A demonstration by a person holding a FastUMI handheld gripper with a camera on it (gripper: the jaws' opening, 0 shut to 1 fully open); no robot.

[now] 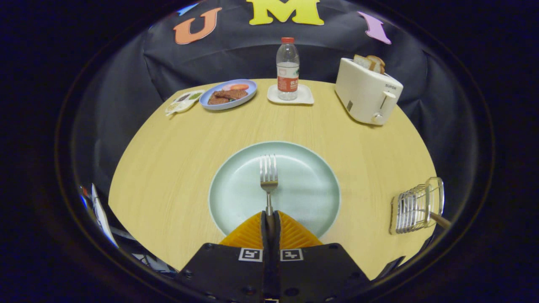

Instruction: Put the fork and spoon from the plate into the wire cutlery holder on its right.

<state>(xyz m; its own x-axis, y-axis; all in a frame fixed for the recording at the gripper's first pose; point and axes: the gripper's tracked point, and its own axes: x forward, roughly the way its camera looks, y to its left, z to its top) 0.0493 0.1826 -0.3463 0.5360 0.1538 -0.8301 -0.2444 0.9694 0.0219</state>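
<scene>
- A gripper (270,219) has its two fingers pressed together on the handle of a metal fork (268,174), clamped at the near end of the handle.
- The fork points straight away from the fingers, tines furthest out, over the middle of a round pale green plate (236,189). Whether the fork touches the plate or is lifted above it cannot be told.
- The plate sits on a light wooden table (168,168).
- To the right of the plate, well apart from it near the table's edge, stands the wire cutlery holder (414,206), with a wooden-looking handle sticking out of it.
- Beyond the plate, at the far side of the table: a clear water bottle (287,69) on a white coaster, a white toaster (366,90) holding bread slices to its right, and a blue dish of food (228,94) to its left.
</scene>
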